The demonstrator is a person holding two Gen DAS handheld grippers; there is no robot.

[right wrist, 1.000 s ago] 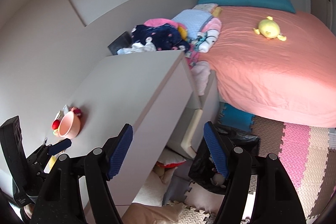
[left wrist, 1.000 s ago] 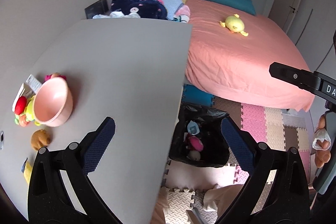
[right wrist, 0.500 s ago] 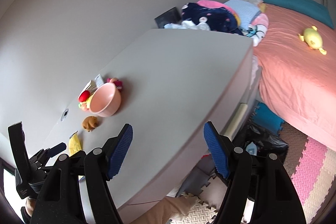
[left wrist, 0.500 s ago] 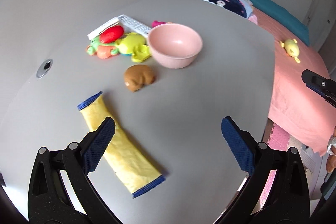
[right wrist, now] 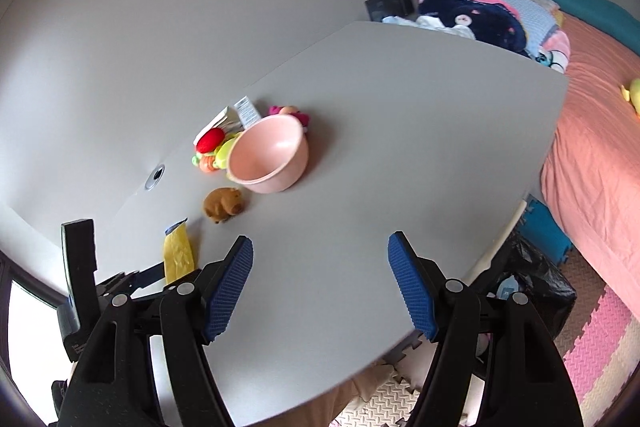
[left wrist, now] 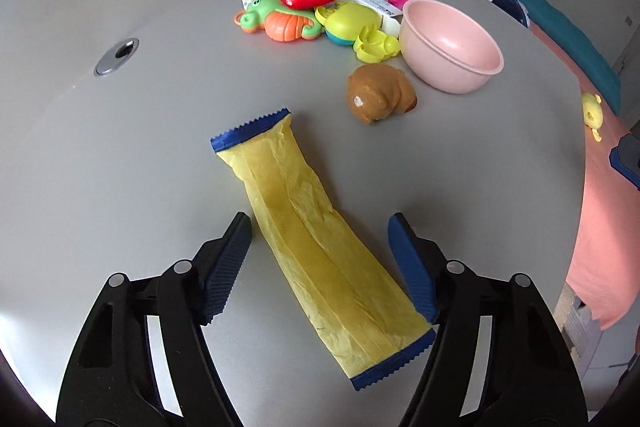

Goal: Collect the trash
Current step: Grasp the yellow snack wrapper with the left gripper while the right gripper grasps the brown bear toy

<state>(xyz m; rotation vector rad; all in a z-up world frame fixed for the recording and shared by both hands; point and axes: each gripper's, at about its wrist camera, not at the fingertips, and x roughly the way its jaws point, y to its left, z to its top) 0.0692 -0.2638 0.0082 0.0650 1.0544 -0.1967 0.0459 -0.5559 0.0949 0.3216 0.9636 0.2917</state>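
The left gripper (left wrist: 320,263) is hovering spread wide, its blue pads on both sides of the crinkled yellow wrapper with blue serrated ends (left wrist: 316,239), not touching it. The wrapper is lying flat on the grey worktop (left wrist: 120,167), with bare surface at 9 o'clock. The right gripper (right wrist: 320,283) is also standing spread, holding nothing. Only its view is showing the worktop's edge at 3 o'clock and the black trash bag (right wrist: 536,275) below it.

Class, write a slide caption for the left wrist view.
Open left hand-held gripper straddles a yellow wrapper on the grey table.
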